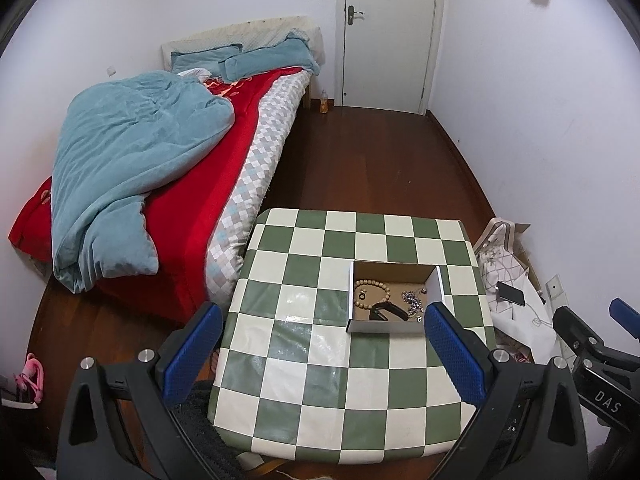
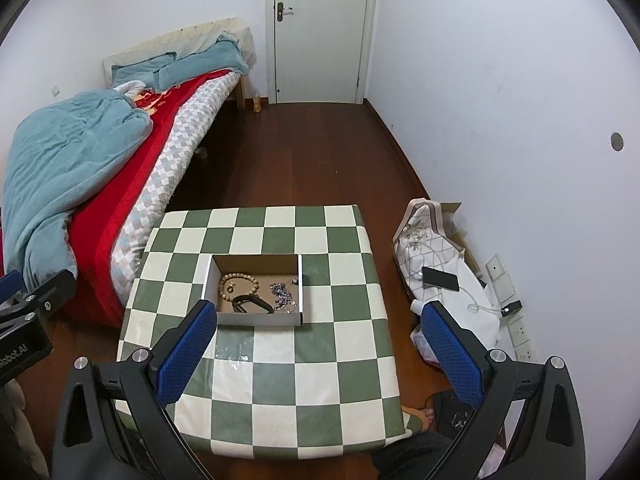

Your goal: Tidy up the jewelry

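A small open cardboard box (image 1: 394,271) (image 2: 256,261) sits on the green-and-white checkered table (image 1: 304,364) (image 2: 340,344). Inside lie a wooden bead bracelet (image 1: 370,292) (image 2: 239,282), a black band (image 1: 386,312) (image 2: 250,305), a silver chain (image 1: 412,300) (image 2: 284,294) and a small ring (image 1: 363,292) (image 2: 229,289). My left gripper (image 1: 324,316) is open and empty, held above the table in front of the box. My right gripper (image 2: 320,312) is open and empty, above the table's right part, its left finger near the box's front edge.
A bed (image 1: 160,168) with a blue duvet stands left of the table. A white bag with a phone (image 2: 440,278) on it lies on the floor to the right, by the wall. A closed door (image 1: 392,32) is at the back. Clear plastic film (image 1: 304,320) lies on the table.
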Motion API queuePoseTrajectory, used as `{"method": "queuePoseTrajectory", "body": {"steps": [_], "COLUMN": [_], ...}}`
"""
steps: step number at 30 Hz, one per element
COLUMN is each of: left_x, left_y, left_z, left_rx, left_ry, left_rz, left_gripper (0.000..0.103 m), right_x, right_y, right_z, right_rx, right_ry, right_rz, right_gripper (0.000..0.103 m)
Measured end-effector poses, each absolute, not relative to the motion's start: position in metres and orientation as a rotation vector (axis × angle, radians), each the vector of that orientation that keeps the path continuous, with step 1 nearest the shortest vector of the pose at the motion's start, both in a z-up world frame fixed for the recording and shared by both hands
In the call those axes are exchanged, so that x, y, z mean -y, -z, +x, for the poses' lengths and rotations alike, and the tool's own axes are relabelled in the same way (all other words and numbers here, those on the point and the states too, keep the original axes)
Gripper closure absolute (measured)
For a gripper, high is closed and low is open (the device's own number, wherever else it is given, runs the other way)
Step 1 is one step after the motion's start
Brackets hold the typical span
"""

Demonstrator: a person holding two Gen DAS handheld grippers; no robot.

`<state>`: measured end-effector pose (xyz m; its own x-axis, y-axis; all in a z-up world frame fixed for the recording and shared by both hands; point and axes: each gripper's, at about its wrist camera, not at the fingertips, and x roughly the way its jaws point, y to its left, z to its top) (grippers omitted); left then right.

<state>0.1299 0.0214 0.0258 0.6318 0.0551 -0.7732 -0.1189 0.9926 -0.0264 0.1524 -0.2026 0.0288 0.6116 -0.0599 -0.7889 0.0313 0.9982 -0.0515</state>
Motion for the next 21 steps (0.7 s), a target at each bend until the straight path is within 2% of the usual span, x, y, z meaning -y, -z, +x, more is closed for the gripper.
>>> {"method": "queuePoseTrajectory", "body": {"steps": [21], "left_x": [-0.0218], "left_y": [-0.0255], "left_z": [0.1269], "left_rx": [-0.870], "left_ry": [-0.096], "left_rz": [-0.041], "left_gripper": [0.000], "right_x": [0.1942], "right_y": [-0.0225], "right_z": [0.1524], "right_rx": [-0.922], "right_ry": [0.028], "right_rz": [-0.043], "right_gripper": [0.000]}}
